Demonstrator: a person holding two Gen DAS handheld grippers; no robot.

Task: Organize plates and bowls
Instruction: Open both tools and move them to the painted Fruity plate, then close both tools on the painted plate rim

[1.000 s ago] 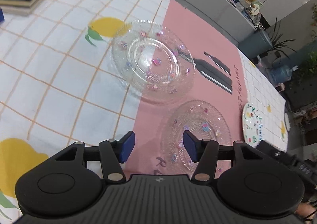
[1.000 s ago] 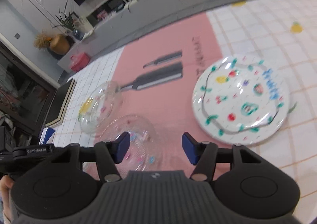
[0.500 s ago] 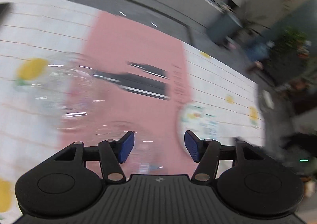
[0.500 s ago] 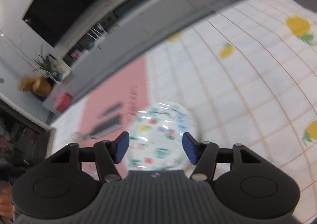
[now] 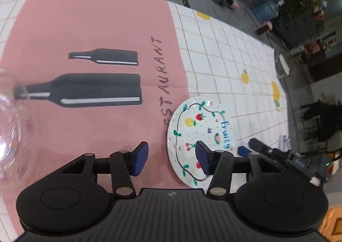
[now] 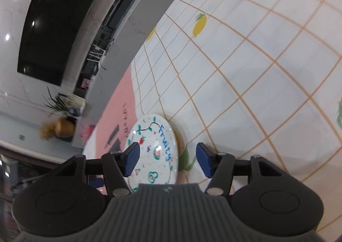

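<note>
Fruit-painted plate (image 6: 157, 152), lower centre, is being framed by the spread, narrowing, empty right gripper (image 6: 167, 159); a rim strike is being risked.

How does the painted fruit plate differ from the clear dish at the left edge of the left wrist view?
The fruit plate is opaque white with painted fruit; the glass dish is see-through with small coloured specks. The plate straddles pink runner and checked cloth; the dish is cut off at the frame edge. Both lie on the table.

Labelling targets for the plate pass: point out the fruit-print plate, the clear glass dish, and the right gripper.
fruit-print plate (image 5: 205, 126), left wrist view, on its painted centre.
clear glass dish (image 5: 10, 135), left wrist view, on its rim at the frame edge.
right gripper (image 6: 167, 159), right wrist view, midway between its blue pads.
</note>
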